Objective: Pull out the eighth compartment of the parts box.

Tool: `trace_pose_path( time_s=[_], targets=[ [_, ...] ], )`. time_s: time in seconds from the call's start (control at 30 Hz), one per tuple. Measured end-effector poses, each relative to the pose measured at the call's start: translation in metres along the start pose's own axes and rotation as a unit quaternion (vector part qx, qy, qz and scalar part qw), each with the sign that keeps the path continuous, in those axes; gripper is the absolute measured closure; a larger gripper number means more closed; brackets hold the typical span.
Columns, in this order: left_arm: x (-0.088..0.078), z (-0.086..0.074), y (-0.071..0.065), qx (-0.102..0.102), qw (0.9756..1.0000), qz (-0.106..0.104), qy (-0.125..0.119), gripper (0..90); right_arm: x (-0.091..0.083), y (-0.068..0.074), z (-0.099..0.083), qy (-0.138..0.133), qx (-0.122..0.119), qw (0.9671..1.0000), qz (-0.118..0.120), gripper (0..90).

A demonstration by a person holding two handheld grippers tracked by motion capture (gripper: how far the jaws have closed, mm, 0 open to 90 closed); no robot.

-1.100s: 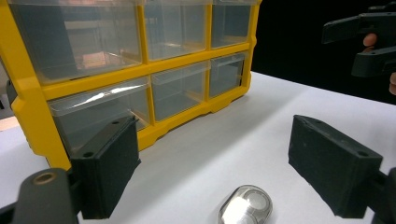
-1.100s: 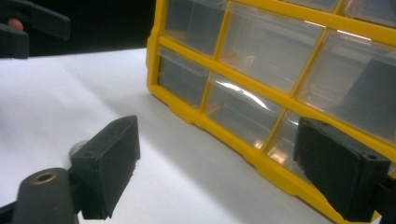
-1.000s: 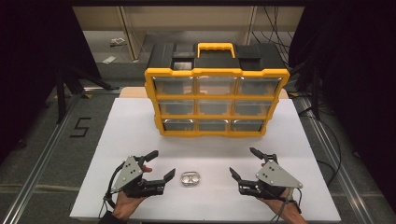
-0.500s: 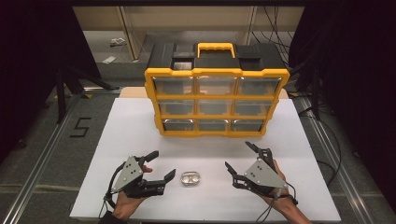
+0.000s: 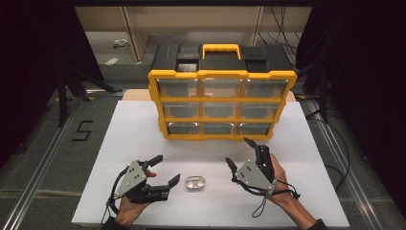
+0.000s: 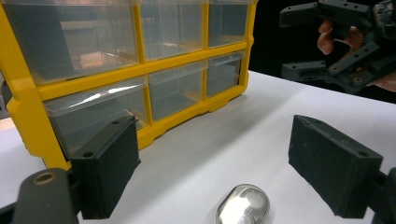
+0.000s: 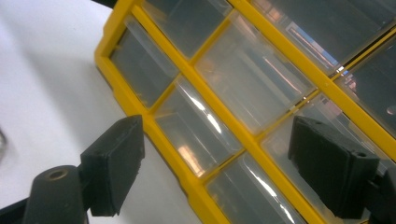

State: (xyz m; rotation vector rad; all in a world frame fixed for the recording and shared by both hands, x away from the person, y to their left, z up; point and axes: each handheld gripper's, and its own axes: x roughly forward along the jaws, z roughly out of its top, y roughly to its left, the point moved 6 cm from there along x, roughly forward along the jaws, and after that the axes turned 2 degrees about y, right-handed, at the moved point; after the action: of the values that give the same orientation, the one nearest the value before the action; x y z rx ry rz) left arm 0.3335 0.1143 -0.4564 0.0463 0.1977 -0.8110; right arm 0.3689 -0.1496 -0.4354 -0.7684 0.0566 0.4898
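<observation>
Nothing is grasped yet: both my left gripper and right gripper stand released. The small shiny metal capsule lies on the white surface between them; the yellow-framed organiser of clear drawers stays shut, so everything remains.

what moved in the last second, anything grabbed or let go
The right hand-held gripper moved forward, away from the person and toward the yellow drawer cabinet, jaws open and holding nothing. The left hand-held gripper stayed put, open, beside the small metal piece, which has not moved. Nothing was grabbed or released.
</observation>
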Motion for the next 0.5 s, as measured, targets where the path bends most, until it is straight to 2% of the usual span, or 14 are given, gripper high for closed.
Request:
trace_pose_path(
  time_s=[0.2,0.33,0.43,0.5],
  targets=[
    [0.000,0.000,0.000,0.000,1.0000,0.001,0.000,15.9,0.011,-0.001,-0.002,0.010,-0.015,0.9998,-0.005,20.0],
    [0.000,0.000,0.000,0.001,1.0000,0.001,0.000,15.9,0.017,-0.002,-0.002,0.014,-0.039,0.9990,-0.018,20.1],
    [0.000,0.000,0.000,-0.001,1.0000,0.001,0.000,15.9,0.024,-0.003,-0.004,0.020,-0.040,0.9988,-0.021,20.5],
    [0.000,-0.001,0.000,0.001,1.0000,0.001,0.002,15.9,0.029,-0.004,-0.006,0.024,-0.059,0.9975,-0.032,20.8]
  ],
)
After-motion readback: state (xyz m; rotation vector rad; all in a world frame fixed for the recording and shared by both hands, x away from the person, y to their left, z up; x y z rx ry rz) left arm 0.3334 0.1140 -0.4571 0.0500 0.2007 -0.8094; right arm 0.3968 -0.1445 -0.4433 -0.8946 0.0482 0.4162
